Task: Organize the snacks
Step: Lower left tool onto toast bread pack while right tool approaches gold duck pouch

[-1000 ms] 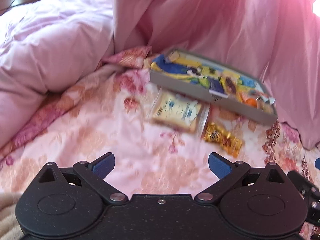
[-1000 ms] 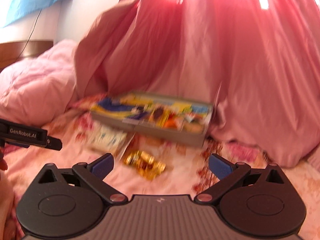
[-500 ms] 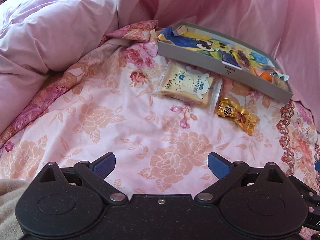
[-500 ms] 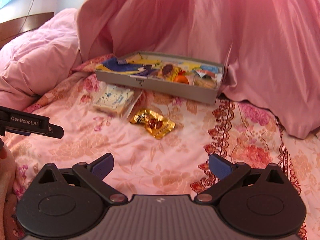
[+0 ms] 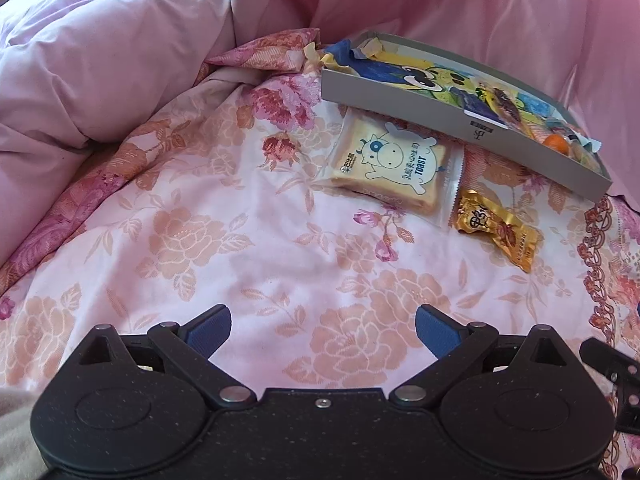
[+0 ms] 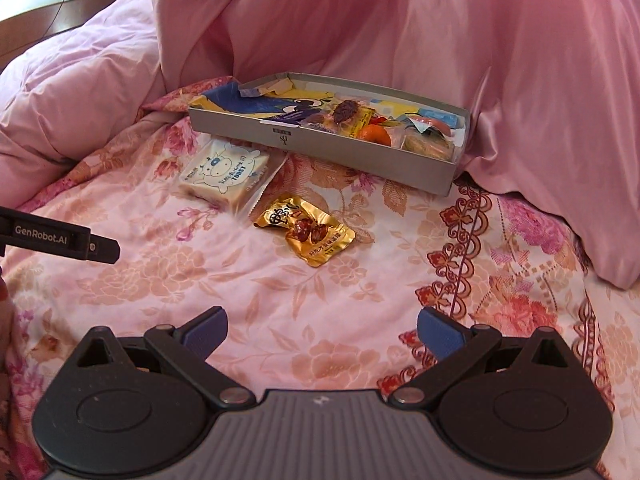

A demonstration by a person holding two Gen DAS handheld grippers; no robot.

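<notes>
Both the left tool (image 5: 323, 334) and the right tool (image 6: 322, 334) hover spread and empty, low in frame, while the toast packet (image 6: 224, 176) and gold packet (image 6: 306, 232) lie mid-frame before the grey tray (image 6: 320, 144); a pinch on soft bedsheet (image 6: 280, 312) could snag fabric or slip off slick wrappers.

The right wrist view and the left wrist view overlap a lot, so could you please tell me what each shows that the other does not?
Only the right wrist view shows the wooden headboard and the left tongs' side arm marked GenRobot.AI. Only the left wrist view shows beige fabric at its bottom left corner. Both share the grey box of snacks, the toast packet and the gold packet lying on the floral bedspread, plus open, empty tongs in the foreground: left tongs, right tongs.
</notes>
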